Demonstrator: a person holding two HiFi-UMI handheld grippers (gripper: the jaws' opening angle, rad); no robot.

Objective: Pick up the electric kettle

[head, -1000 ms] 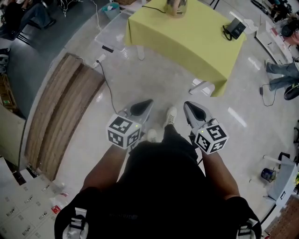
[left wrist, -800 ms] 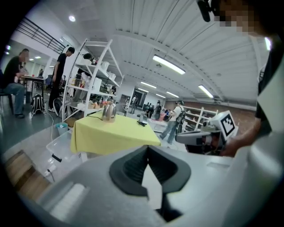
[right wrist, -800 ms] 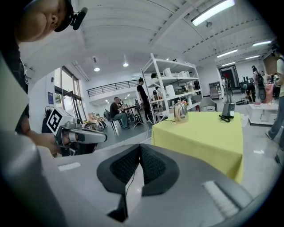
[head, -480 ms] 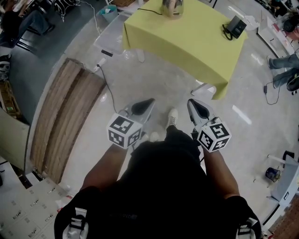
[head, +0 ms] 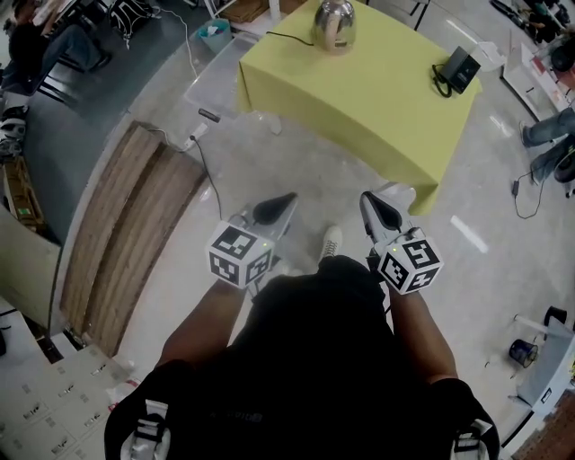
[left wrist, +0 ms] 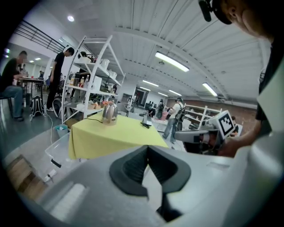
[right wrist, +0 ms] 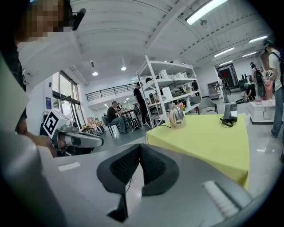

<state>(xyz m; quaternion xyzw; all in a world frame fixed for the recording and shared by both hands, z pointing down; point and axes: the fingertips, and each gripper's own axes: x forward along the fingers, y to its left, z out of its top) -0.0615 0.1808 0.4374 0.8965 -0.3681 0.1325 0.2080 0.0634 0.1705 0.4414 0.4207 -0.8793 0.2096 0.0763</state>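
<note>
The steel electric kettle (head: 334, 24) stands at the far edge of a table under a yellow cloth (head: 359, 99), well ahead of both grippers. My left gripper (head: 280, 203) and right gripper (head: 368, 201) are held side by side above the floor, short of the table, both shut with nothing between the pads. In the left gripper view the kettle (left wrist: 109, 113) shows beyond my left gripper (left wrist: 147, 148). In the right gripper view the kettle (right wrist: 177, 116) stands far past my right gripper (right wrist: 140, 146). A black cord runs from the kettle off the table.
A black device (head: 456, 67) lies on the table's right corner. Wooden boards (head: 117, 234) lie on the floor at left, with a clear plastic bin (head: 211, 76) and a cable by the table. White shelving (left wrist: 88, 80) and several people stand beyond.
The table and kettle have slid down the head view, nearer to me, as both grippers travelled forward towards them. Both stay shut.
</note>
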